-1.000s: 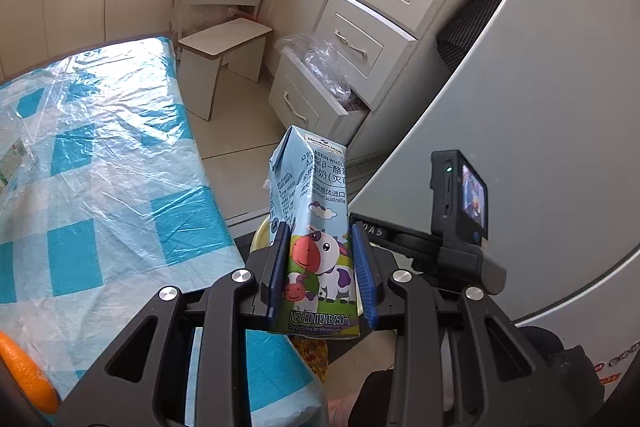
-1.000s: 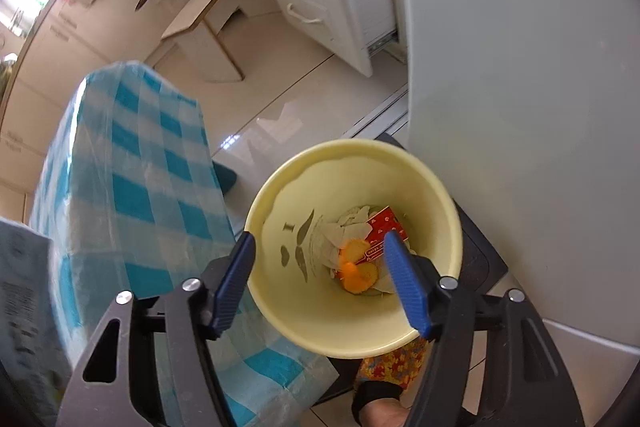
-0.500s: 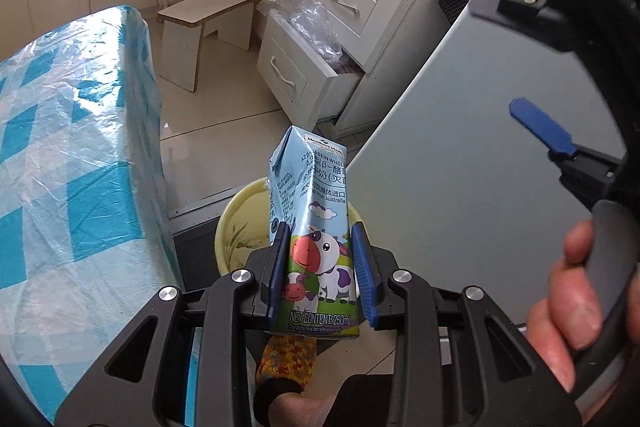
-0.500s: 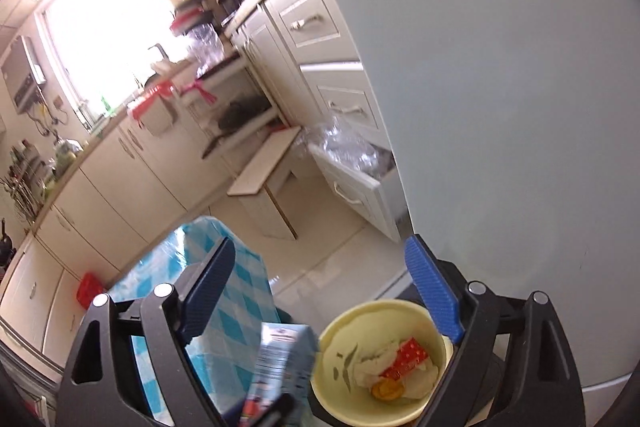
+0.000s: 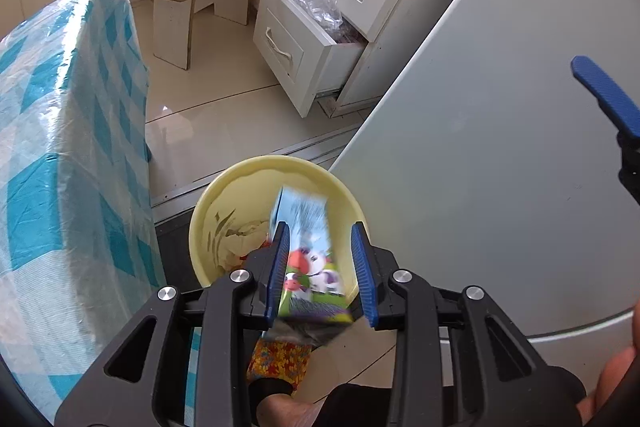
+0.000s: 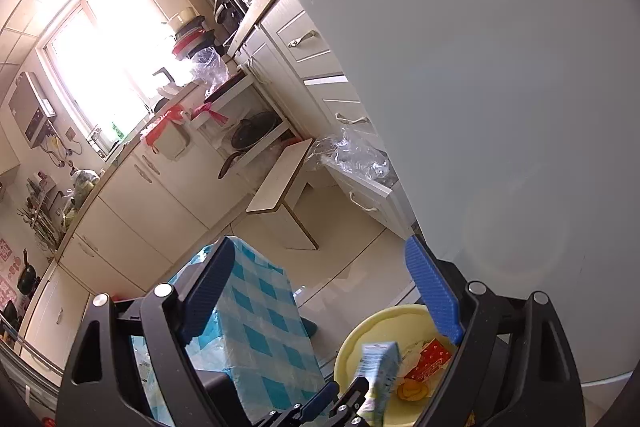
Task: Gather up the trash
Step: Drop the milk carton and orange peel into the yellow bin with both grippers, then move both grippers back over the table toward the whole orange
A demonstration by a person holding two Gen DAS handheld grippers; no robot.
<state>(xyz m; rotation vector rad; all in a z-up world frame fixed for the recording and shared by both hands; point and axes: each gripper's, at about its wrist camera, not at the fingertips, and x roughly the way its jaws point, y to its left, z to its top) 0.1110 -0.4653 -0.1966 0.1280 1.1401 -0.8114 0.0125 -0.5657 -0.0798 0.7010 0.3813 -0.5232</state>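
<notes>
Hovering over the yellow bin (image 5: 240, 195), the left gripper (image 5: 320, 267) has its two blue pads spread wider than the milk carton (image 5: 310, 251) between them. The carton looks blurred and tilted, its gabled top leaning toward 12 o'clock and down into the bin mouth. The 3 o'clock pad stands clear of it; whether the 9 o'clock pad touches it I cannot tell. My read: it is released and dropping.

Key relation: the carton's long axis runs roughly 6 to 12 o'clock in the left wrist view, along the fingers, with the bin opening directly beneath and ahead. The left hand is plainly the nearer one.

The right gripper (image 6: 320, 295) is held higher, fingers wide apart and empty. From its view the bin (image 6: 380, 323) sits at 5 o'clock, and the carton (image 6: 380, 371) is over its near side. Already inside: a red packet (image 6: 428, 359), orange peel (image 6: 410, 391) and pale paper scraps (image 5: 240, 235).

Edges and room:
- Grey appliance panel (image 5: 500, 147) close at 3 o'clock, just beside the bin rim.
- Table with blue check cloth (image 5: 72, 155) close at 9 o'clock.
- Open tiled floor (image 5: 224, 115) toward 12 o'clock; an open drawer (image 5: 304, 59) with clear plastic lies further off.

Withdrawal looks easiest straight up.
</notes>
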